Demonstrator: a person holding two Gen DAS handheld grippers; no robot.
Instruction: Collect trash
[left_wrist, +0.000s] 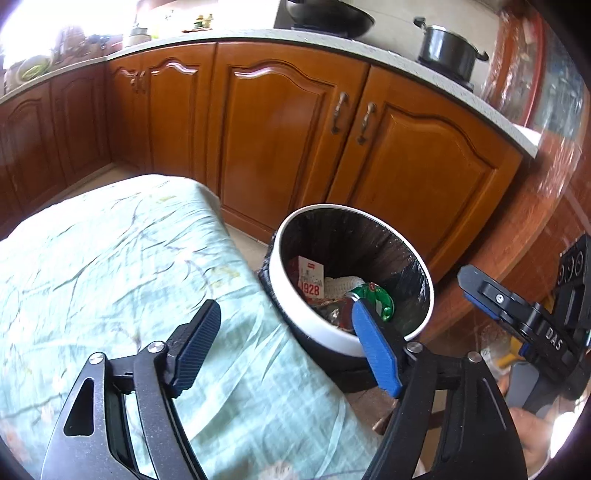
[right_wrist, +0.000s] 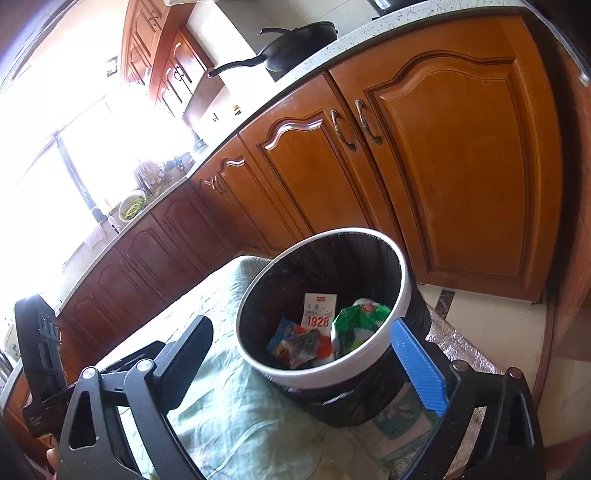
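A round trash bin (left_wrist: 291, 325) with a white rim and black liner stands on the floor by the table's edge, also in the right wrist view, trash bin (right_wrist: 332, 376). Inside lie a white-and-red "1928" packet (left_wrist: 311, 278), a green wrapper (left_wrist: 376, 297) and other wrappers; in the right wrist view the packet (right_wrist: 319, 310) and green wrapper (right_wrist: 356, 325) show too. My left gripper (left_wrist: 284, 345) is open above the table edge and bin rim, nothing between its fingers. My right gripper (right_wrist: 314, 363) is open, its fingers either side of the bin's near rim, holding nothing.
A pale green patterned cloth (left_wrist: 110, 266) covers the table left of the bin. Brown wooden cabinets (left_wrist: 280, 125) run behind under a speckled counter with a black pot (left_wrist: 448, 48) and a wok (right_wrist: 295, 44). The other gripper's body (left_wrist: 528, 317) shows at right.
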